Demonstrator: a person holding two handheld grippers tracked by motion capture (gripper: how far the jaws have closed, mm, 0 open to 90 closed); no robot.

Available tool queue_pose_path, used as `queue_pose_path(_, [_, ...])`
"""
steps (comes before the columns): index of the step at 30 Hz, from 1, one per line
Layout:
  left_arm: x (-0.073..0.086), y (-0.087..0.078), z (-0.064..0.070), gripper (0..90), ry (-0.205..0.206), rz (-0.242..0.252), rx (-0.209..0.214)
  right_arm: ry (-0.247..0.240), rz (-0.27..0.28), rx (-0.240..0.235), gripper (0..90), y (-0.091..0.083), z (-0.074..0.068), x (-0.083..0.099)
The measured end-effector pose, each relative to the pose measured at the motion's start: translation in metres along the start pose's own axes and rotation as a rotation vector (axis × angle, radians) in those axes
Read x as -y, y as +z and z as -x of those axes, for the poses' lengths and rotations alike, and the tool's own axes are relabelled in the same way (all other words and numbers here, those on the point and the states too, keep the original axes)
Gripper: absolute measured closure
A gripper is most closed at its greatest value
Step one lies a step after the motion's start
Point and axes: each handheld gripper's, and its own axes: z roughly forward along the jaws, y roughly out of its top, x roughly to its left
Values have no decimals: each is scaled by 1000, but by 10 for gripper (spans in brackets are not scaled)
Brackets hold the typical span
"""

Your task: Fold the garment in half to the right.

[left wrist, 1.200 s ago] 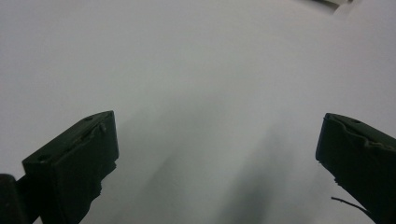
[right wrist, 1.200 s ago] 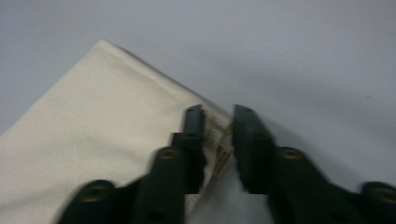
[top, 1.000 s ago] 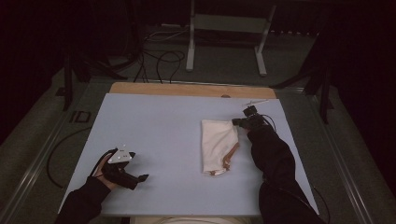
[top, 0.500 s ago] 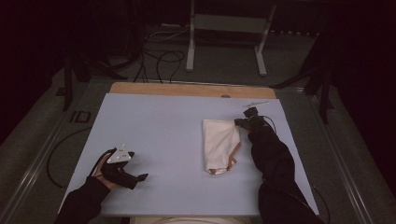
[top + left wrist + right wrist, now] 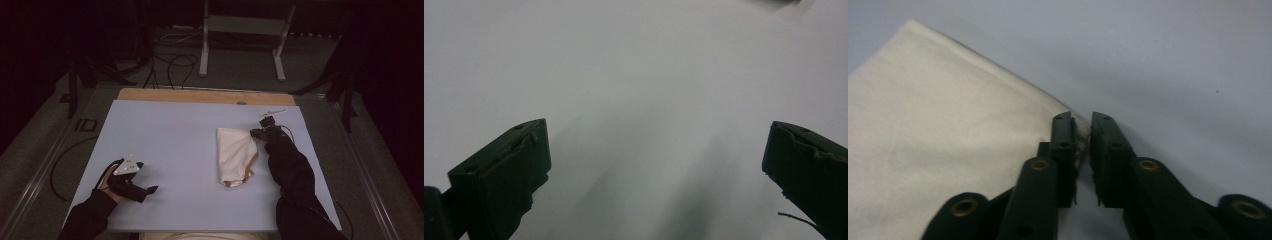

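Looks like a cloth-folding job, roughly midway by my read: the cream cloth (image 5: 235, 156) lies on the right half of the pale blue table (image 5: 170, 145), already doubled into a narrow tapered shape, wide at the far end and narrowing toward the person, with a tan-orange trim curling out at its near end. The right gripper (image 5: 260, 132) sits at the cloth's far right corner; in the right gripper view its jaws stand nearly together, pinched on the cloth's corner edge (image 5: 1080, 137), a thin sliver of fabric showing between them. The left gripper (image 5: 131, 179) rests well apart from the cloth at the near left of the table, jaws spread wide over bare surface, nothing in them. Judging from that, what's left is at least one more fold or a final flattening, probably with the left hand coming in. Cloth reads as a soft matte woven fabric, smooth, few wrinkles, one crisp folded edge. Table top is flat, matte, uniform, with a wooden strip (image 5: 200, 96) along the far edge
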Motion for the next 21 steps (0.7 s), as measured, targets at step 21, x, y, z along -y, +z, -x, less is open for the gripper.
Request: queue_pose_path(21, [-1,-3,-1,0,5,17,6,-55,68,-96,428,-52,-35,-9])
